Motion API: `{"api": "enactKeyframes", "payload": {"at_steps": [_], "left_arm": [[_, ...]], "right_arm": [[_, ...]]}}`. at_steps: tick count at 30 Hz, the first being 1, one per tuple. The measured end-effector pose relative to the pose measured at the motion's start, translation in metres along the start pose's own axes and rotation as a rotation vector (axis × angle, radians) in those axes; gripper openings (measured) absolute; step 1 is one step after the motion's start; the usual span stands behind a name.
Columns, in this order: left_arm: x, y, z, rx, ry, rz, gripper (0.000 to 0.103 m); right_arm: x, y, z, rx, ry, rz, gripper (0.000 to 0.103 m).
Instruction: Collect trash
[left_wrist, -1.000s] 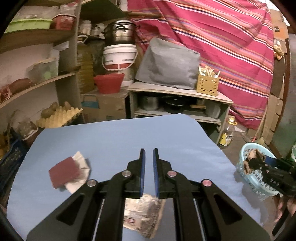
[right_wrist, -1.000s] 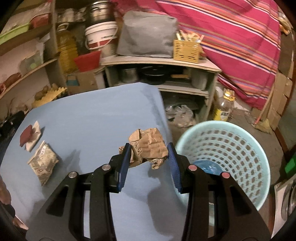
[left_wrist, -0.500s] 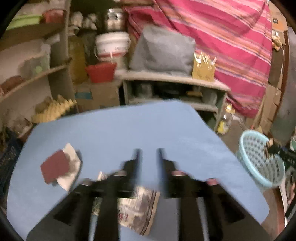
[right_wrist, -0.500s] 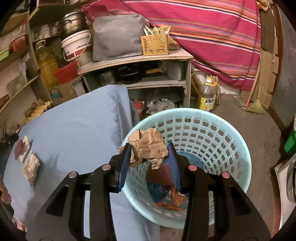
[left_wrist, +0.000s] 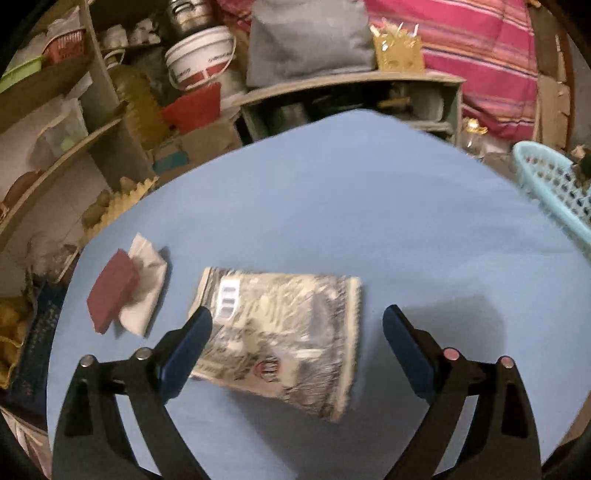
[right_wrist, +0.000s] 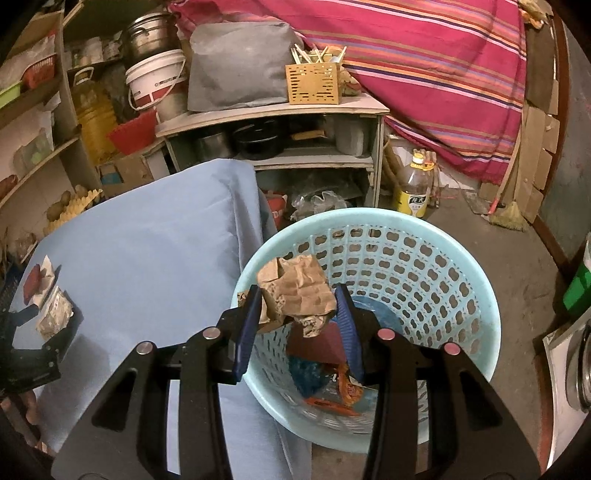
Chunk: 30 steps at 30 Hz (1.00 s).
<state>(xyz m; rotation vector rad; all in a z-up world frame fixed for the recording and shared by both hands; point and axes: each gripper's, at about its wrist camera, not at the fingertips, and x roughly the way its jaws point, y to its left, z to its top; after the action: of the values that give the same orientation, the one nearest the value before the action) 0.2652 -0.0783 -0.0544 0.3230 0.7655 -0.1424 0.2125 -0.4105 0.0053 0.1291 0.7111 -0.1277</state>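
holding crumpled paper (right_wrist: 295, 291) over basket (right_wrist: 476, 280), right gripper (right_wrist: 297, 306)

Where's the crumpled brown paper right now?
In the right wrist view the crumpled brown paper is clamped in the right tool, held over the near left part of the light blue basket beside the blue table.

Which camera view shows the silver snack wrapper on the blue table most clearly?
The left wrist view shows the silver wrapper best: it lies large and close, flat on the blue table, between the fingers of the open left gripper. In the right wrist view the wrapper is small, near the left edge, partly behind that gripper.
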Motion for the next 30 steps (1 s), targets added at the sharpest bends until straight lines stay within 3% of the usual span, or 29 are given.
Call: {"api": "enactKeyframes", "payload": {"at_steps": [5, 9, 10, 12, 13, 14, 22, 30], "left_arm": [[0.005, 0.008, -0.005, 0.000, -0.014, 0.066, 0.092], [0.008, 0.009, -0.007, -0.005, -0.005, 0.022, 0.091], [0.008, 0.008, -0.006, -0.003, -0.005, 0.015, 0.087], [0.011, 0.005, -0.006, 0.009, 0.011, -0.024, 0.058], [0.013, 0.004, -0.006, 0.009, 0.028, -0.040, 0.037], [0.016, 0.004, -0.006, -0.001, 0.045, -0.072, 0.033], [0.015, 0.004, 0.004, -0.023, 0.038, -0.104, 0.005], [-0.015, 0.003, 0.038, -0.062, -0.057, -0.123, 0.003]], "right_arm": [[0.004, 0.007, 0.003, -0.007, 0.001, -0.001, 0.043], [0.007, 0.013, 0.004, -0.018, 0.005, 0.002, 0.043], [0.007, 0.014, 0.005, -0.023, 0.004, 0.002, 0.043], [0.007, 0.016, 0.004, -0.032, 0.004, 0.001, 0.043], [0.007, 0.017, 0.004, -0.035, 0.005, -0.001, 0.043], [0.008, 0.017, 0.004, -0.034, 0.005, -0.002, 0.043], [0.002, 0.008, 0.006, -0.003, -0.014, 0.003, 0.043], [-0.011, -0.022, 0.014, 0.086, -0.055, 0.016, 0.043]]}}
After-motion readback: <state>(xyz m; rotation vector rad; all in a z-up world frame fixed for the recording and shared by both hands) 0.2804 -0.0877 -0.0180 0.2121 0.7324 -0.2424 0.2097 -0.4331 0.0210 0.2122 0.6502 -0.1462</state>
